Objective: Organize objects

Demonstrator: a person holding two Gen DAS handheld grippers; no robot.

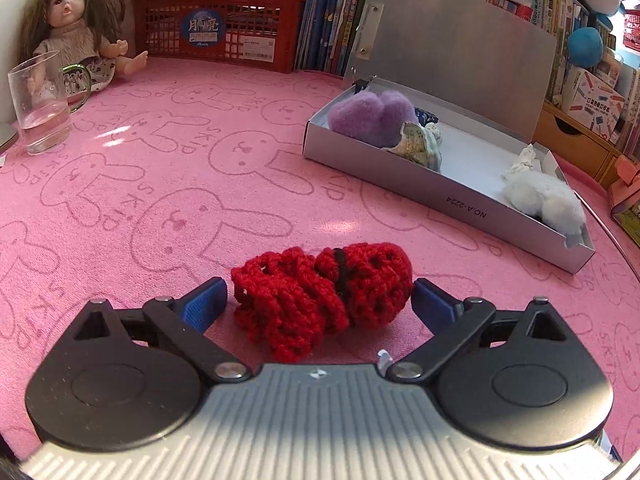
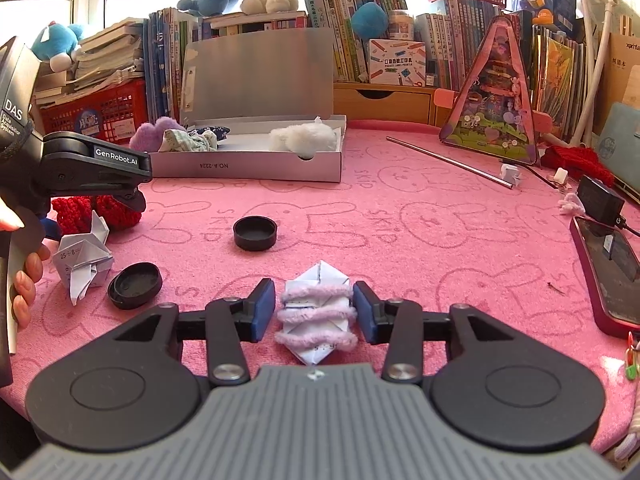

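A red crocheted piece point(image 1: 324, 292) lies on the pink mat between the open blue pads of my left gripper point(image 1: 318, 300); the pads stand just beside it. It also shows in the right wrist view point(image 2: 100, 210) under the left gripper. My right gripper point(image 2: 314, 312) is open around a folded white paper wrapped in pink fuzzy cord point(image 2: 316, 316); the pads are very near its sides. An open grey box point(image 1: 440, 188) holds a purple plush point(image 1: 372, 114), a patterned cloth point(image 1: 420, 144) and a white plush point(image 1: 540, 198).
A doll point(image 1: 76, 36), a glass mug point(image 1: 40, 104) and a red crate point(image 1: 220, 28) stand at the mat's far left. Two black lids point(image 2: 255, 233), a paper origami point(image 2: 82, 264), a metal rod point(image 2: 448, 162), a phone point(image 2: 608, 272) and a triangular toy case point(image 2: 496, 108) lie around.
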